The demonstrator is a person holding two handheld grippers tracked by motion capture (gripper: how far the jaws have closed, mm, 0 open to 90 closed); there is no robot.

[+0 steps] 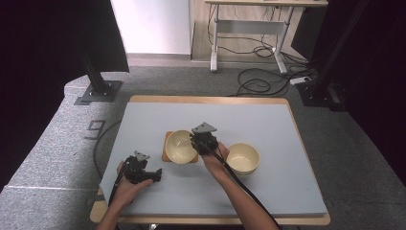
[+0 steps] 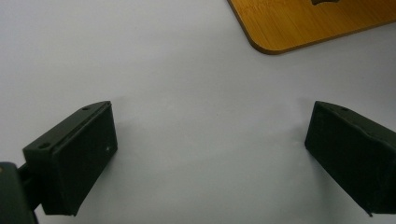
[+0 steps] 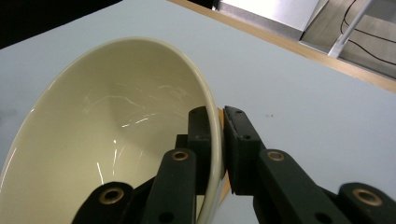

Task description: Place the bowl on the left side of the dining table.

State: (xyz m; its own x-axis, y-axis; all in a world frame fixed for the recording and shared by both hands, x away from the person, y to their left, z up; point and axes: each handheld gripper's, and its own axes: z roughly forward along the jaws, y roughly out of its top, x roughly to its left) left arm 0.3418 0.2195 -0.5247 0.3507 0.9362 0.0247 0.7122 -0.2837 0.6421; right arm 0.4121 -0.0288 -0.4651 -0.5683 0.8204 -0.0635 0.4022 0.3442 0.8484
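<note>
My right tongs: they pinch the rim of a cream bowl. In the right gripper view one pad is inside the bowl and the other pad is outside, tight on the rim.
The bowl I hold: it is right in front of my right tongs and sits on a small wooden board. It looks tipped a little toward my tongs.
My right hand: it holds the tongs from behind, over the grey mat.
Second bowl: it is the same cream colour and stands just beside my right hand, on the far side from my left tongs. Nothing touches it.
My left tongs: they are wide apart and hold nothing. In the left gripper view the bare mat lies between the two pads.
Board seen from my left tongs: a rounded corner of the board lies ahead of them, a bit toward the other tongs.
My left hand: it rests low on the mat, well apart from both bowls.
</note>
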